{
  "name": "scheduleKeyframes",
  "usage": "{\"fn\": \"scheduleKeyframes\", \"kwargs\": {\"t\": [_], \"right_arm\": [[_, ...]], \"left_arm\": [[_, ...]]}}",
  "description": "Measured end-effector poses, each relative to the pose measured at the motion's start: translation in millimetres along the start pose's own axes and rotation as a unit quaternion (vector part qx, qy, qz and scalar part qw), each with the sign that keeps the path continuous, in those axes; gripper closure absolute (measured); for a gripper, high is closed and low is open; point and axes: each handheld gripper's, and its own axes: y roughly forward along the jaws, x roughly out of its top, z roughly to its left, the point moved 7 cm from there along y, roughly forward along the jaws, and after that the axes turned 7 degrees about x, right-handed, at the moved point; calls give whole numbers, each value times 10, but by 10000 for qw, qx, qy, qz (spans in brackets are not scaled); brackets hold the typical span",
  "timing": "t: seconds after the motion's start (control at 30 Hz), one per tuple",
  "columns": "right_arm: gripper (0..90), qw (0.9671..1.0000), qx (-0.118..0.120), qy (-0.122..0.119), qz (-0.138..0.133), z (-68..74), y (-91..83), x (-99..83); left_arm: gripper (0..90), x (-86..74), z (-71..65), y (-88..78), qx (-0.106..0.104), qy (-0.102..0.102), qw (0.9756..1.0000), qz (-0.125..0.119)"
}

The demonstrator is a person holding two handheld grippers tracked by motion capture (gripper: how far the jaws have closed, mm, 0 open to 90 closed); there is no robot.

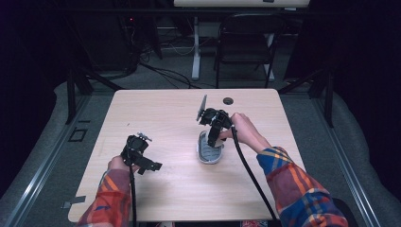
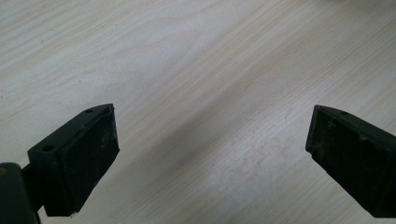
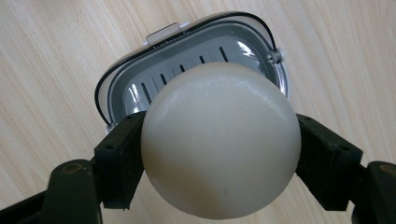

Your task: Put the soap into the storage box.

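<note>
Left gripper (image 2: 210, 140) fingers apart; right gripper (image 3: 219, 154) fingers clamped

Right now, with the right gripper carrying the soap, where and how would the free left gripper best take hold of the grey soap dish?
Probably by one long rim of the soap dish, coming from above. The dish lies flat and open on the table, its raised thin wall giving the jaws something to straddle. The left gripper stands open; the right gripper clamps the soap over the dish.
</note>
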Motion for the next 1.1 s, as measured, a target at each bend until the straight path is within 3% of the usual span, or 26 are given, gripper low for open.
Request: {"fn": "scheduleKeyframes", "kwargs": {"t": [0.47, 0.87, 1.1], "right_arm": [[243, 9999, 100, -39, 33, 43, 180, 102], [242, 9999, 116, -41, 100, 47, 371, 76], [242, 9999, 139, 38, 54, 32, 393, 54]], "left_arm": [[28, 1, -12, 6, 1, 11, 10000, 10], [29, 0, -16, 9, -6, 16, 10000, 24], [29, -1, -18, 10, -10, 27, 10000, 41]]}}
